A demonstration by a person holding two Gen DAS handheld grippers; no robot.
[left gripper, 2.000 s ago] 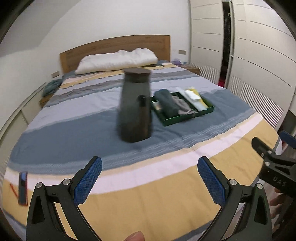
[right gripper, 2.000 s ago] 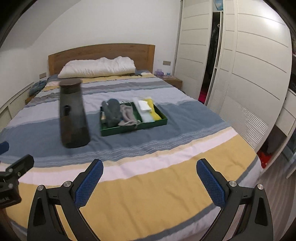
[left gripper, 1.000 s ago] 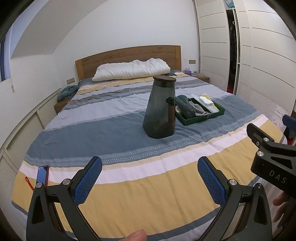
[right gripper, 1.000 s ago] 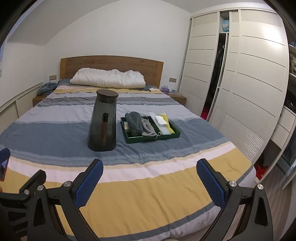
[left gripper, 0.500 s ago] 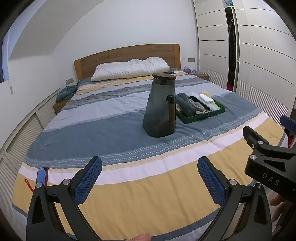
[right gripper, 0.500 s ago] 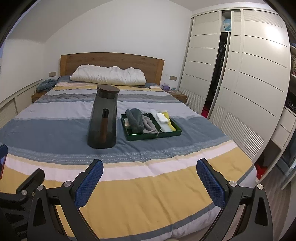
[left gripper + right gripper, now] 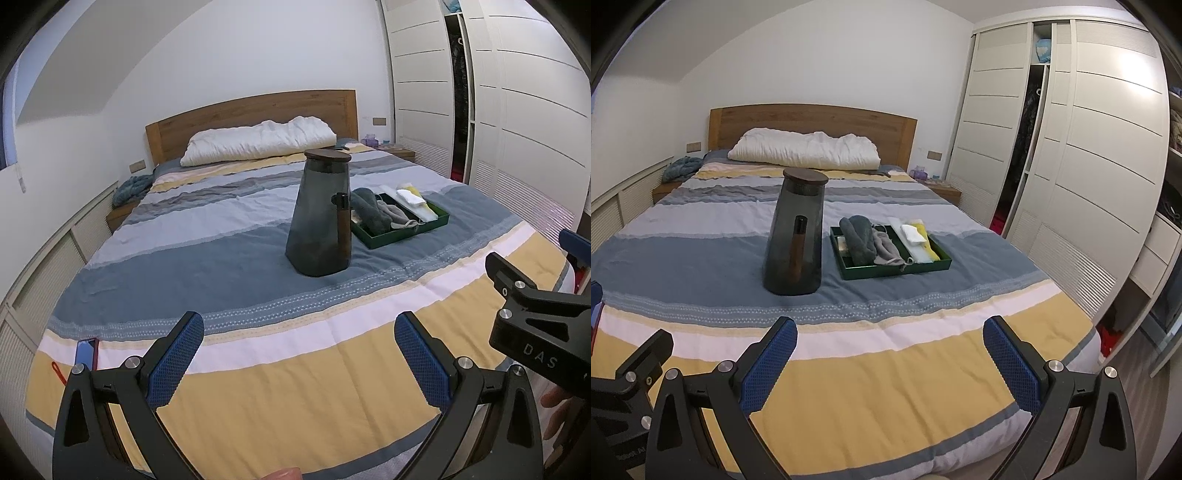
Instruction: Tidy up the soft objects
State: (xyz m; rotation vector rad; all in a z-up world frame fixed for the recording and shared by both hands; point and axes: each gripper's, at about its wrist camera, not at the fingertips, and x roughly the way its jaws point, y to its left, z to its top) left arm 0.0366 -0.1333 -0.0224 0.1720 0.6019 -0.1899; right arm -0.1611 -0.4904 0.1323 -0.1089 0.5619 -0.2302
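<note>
A dark green tray lies mid-bed, holding a rolled dark grey towel, a light grey cloth, and white and yellow folded cloths. A tall smoky grey pitcher with a brown lid stands just left of the tray. My left gripper and my right gripper hang open over the bed's foot, well short of the tray, nothing between their blue pads.
The striped bed fills the room, with a white pillow at the wooden headboard. White wardrobes line the right wall. A phone lies near the bed's left edge. The right gripper's body shows at the right of the left wrist view.
Both grippers have pulled back and risen from the bed over the two seconds, so pitcher and tray look farther off. The jaws stayed open throughout.
</note>
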